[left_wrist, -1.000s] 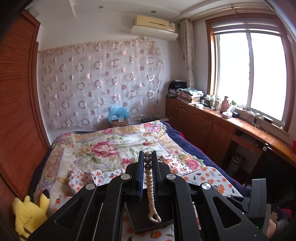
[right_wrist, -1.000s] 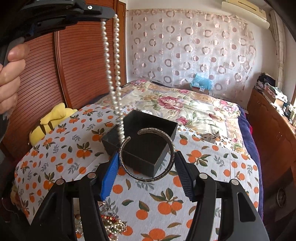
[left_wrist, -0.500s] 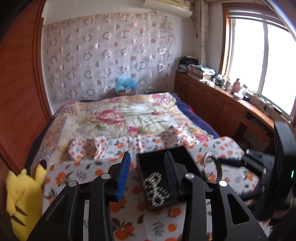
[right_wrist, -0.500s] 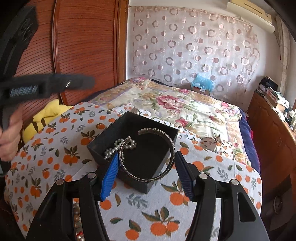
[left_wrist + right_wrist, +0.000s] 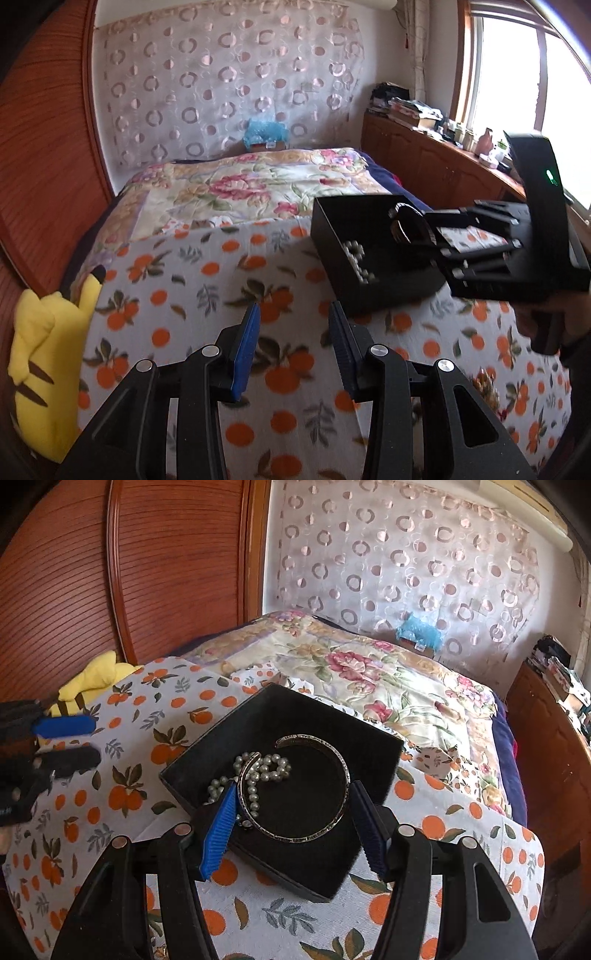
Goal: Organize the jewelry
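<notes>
Your right gripper (image 5: 291,827), jaws opening, spanned the silver bangle (image 5: 295,786) directly over the black box (image 5: 376,775); your left gripper (image 5: 293,347) was parted, empty, farther off.

Daylight pours through the overexposed window (image 5: 524,92); the room is bright, fisheye edges bend and darken, nearby parts slightly blurred.

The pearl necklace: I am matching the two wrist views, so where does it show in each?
Left wrist view: pearl necklace right of centre, blurred, inside the black box.
Right wrist view: pearl necklace at centre, in the box's left half, partly under the silver bangle.
Shared landmark: yellow plush toy.
</notes>
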`<state>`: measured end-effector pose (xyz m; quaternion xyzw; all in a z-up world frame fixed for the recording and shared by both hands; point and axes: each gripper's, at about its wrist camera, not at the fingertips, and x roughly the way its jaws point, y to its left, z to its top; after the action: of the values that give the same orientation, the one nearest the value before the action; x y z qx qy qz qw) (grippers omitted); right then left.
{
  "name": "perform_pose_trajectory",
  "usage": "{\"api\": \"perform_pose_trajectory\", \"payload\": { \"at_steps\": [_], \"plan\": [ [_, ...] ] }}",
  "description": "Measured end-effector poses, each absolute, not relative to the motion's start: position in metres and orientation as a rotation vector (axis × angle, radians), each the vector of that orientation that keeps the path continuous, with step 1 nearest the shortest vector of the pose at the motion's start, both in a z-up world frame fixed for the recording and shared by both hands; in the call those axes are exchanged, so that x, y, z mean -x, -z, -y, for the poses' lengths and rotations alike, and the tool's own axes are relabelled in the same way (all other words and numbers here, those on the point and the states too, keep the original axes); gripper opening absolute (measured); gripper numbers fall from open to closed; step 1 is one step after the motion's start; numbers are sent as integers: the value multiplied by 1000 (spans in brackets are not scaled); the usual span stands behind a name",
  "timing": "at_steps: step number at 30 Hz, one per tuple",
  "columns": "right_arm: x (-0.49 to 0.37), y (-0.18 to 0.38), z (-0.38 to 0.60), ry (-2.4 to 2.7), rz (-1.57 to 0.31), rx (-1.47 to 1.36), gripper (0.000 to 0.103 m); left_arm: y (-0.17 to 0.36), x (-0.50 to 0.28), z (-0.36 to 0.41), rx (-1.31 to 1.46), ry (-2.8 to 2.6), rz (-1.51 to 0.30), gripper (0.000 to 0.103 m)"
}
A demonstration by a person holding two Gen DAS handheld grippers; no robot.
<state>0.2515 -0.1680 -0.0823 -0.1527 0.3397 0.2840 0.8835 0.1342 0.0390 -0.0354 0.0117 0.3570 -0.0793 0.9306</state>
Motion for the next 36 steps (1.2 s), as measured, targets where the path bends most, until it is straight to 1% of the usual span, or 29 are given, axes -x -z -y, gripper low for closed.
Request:
{"api": "perform_pose_trajectory", "payload": {
  "at_steps": [1,2,4,6,7,12,17,18,19,20,21,23,25,28,30,36],
  "plan": [
    [-250,81,167,-591,-702,317,72,37,-131,-37,-26,166,-732,36],
    [-248,79,167,-585,-695,316,76,38,-127,-36,-29,171,-734,36],
    [-243,74,170,-581,-680,306,76,42,-120,-33,-31,180,-736,37],
    [-235,70,177,-588,-671,287,76,45,-110,-30,-21,194,-737,45],
    [-228,68,182,-585,-664,272,76,46,-105,-29,-16,202,-733,51],
    [-184,63,209,-591,-630,231,76,55,-76,-21,2,241,-733,52],
    [-134,70,238,-614,-624,171,76,61,-56,-15,21,277,-747,53],
    [-126,73,241,-615,-626,169,76,61,-53,-14,22,283,-748,54],
    [-117,76,245,-615,-627,168,76,61,-48,-12,16,289,-743,61],
    [-110,79,245,-615,-629,166,76,61,-44,-10,10,294,-738,63],
    [-102,83,249,-614,-632,164,76,61,-40,-7,3,299,-737,63],
    [-87,92,253,-595,-635,175,72,62,-35,-4,-2,304,-741,63],
    [-77,98,255,-584,-641,182,70,63,-31,0,0,316,-750,63],
    [-62,109,261,-583,-655,167,64,65,-27,7,-7,333,-762,63],
    [-58,114,263,-584,-670,154,63,66,-24,12,-15,346,-769,63],
    [-53,127,268,-595,-705,144,56,68,-24,33,-41,395,-784,63]
  ]
}}
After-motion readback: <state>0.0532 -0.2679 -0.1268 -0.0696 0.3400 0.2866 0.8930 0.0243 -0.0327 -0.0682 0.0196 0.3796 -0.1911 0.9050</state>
